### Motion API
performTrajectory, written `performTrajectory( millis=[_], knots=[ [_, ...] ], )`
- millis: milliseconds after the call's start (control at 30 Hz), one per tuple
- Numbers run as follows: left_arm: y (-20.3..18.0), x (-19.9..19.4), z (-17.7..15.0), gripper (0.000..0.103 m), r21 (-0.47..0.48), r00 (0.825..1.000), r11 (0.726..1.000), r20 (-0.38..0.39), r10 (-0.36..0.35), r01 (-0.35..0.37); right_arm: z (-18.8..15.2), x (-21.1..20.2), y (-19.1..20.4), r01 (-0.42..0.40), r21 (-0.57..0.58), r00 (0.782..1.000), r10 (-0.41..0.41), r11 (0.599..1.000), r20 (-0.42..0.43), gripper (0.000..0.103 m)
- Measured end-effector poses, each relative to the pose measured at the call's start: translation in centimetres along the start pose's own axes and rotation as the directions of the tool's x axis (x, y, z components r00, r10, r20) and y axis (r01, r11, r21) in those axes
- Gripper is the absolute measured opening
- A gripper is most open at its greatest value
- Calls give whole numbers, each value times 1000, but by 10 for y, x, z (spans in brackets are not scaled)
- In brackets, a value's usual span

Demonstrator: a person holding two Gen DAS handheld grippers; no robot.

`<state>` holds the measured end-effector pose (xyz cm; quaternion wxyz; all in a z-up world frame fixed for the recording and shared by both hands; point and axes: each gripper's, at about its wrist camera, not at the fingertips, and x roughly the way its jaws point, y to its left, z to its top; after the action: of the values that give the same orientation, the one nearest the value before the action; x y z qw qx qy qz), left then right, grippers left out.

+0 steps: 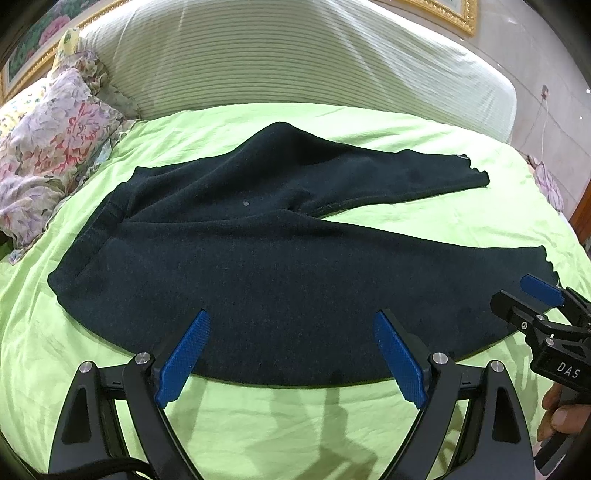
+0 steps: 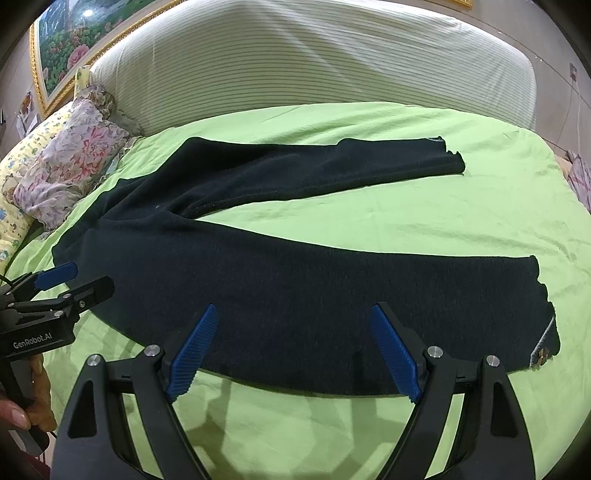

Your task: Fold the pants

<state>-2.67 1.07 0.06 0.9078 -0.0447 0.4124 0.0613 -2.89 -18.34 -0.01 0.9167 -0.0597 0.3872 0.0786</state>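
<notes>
Left wrist: pants [image 1: 258,258] beyond spread tongs [image 1: 291,354]

Dark fuzzy cloth pants [image 1: 258,258], matt and soft-looking, smooth green cloth bed sheet [image 1: 295,424] with small creases, flowery cloth pillow [image 1: 51,155], ribbed pale headboard [image 1: 277,62], shiny gold picture frame [image 1: 458,14], ridged blue pads [image 1: 183,358] on matt black plastic left gripper [image 1: 291,354]

Bed [image 1: 258,435] with lime-green sheet – dark pants [image 1: 258,258] spread flat on it, just ahead of both tools, legs running right. Floral pillows [image 1: 48,155] on the sheet, far left of the pants.
</notes>
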Motion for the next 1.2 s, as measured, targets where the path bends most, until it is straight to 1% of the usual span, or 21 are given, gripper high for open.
performTrajectory(
  millis=[1200],
  knots=[
    [-4,5,-1,91,23,1000,1000,-25,5,-4,-1,1,-8,-13,42,1000,14,999,-22,85]
  ],
)
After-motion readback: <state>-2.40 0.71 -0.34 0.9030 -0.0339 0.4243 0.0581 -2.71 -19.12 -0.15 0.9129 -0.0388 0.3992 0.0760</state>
